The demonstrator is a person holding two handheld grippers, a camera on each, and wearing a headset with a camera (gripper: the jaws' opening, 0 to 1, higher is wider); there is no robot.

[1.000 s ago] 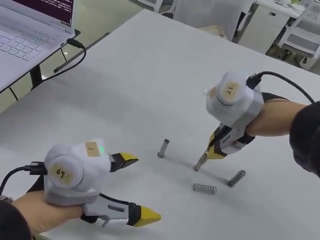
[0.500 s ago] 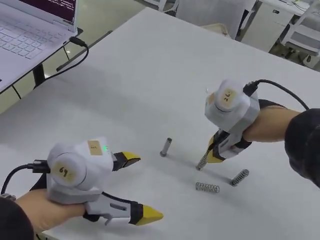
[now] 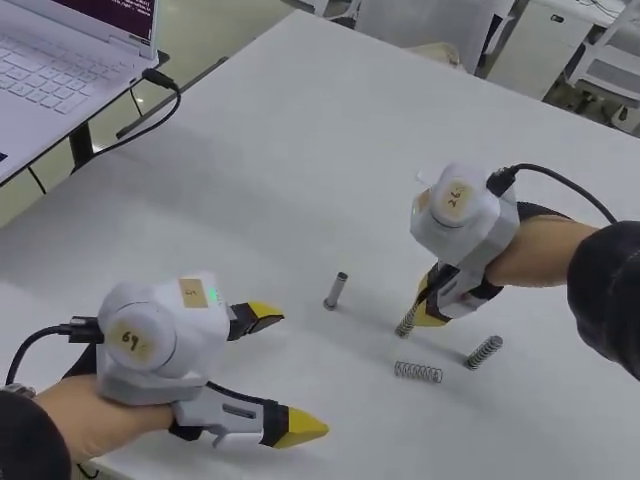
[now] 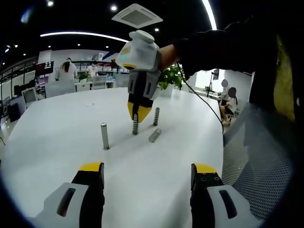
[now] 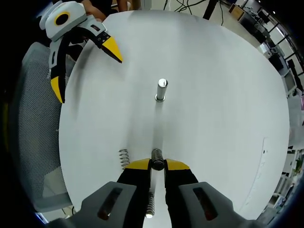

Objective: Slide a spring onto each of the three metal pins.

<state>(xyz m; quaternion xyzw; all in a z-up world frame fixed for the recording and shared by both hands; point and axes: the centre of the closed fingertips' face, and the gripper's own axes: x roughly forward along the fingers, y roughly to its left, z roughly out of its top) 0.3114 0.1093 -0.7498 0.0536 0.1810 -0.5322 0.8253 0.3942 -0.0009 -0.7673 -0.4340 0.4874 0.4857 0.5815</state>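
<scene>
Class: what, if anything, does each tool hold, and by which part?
The right tool grips a spring near its upper end, between its jaw tips. The left tool is open and holds nothing.

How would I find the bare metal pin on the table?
On the white table, look between the left gripper and the right gripper. The metal pin stands upright there, on its own. Its sides are smooth, unlike the coiled springs by the right gripper.
</scene>
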